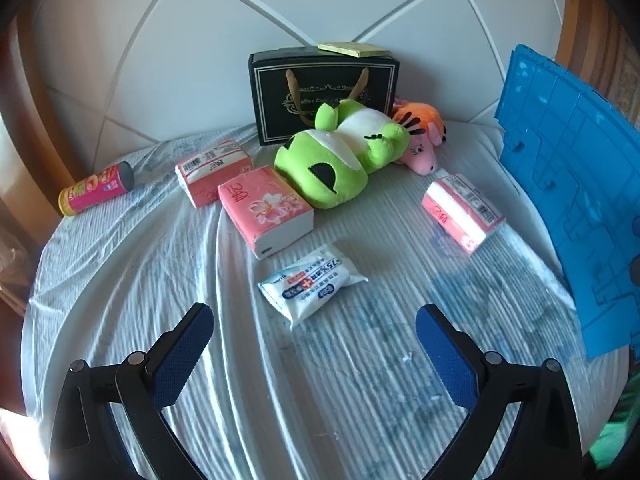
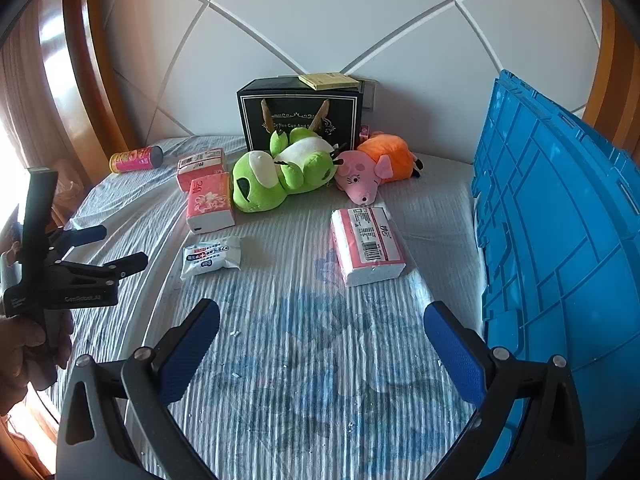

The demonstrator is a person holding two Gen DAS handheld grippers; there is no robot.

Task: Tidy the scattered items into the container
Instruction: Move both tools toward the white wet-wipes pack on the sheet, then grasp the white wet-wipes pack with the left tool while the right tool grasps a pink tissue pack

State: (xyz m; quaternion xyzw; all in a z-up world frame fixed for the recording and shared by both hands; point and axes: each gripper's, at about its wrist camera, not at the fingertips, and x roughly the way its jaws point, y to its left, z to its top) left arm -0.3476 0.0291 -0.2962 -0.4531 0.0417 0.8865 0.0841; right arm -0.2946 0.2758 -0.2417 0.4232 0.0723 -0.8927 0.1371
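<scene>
A blue plastic crate (image 1: 576,184) (image 2: 560,240) stands at the bed's right edge. Scattered on the sheet are a white wipes pack (image 1: 312,284) (image 2: 212,256), three pink tissue packs (image 1: 266,210) (image 1: 212,172) (image 1: 462,210), a green plush (image 1: 340,160) (image 2: 280,176), a pink and orange pig plush (image 1: 420,140) (image 2: 372,172) and a pink can (image 1: 96,188) (image 2: 136,159). My left gripper (image 1: 314,320) (image 2: 120,245) is open just short of the wipes pack. My right gripper (image 2: 322,314) is open and empty, short of one tissue pack (image 2: 366,246).
A black gift bag (image 1: 324,92) (image 2: 300,116) with a yellow notepad (image 1: 354,49) on top stands against the white padded headboard. A hand (image 2: 28,352) holds the left gripper at the bed's left edge. Wooden trim frames both sides.
</scene>
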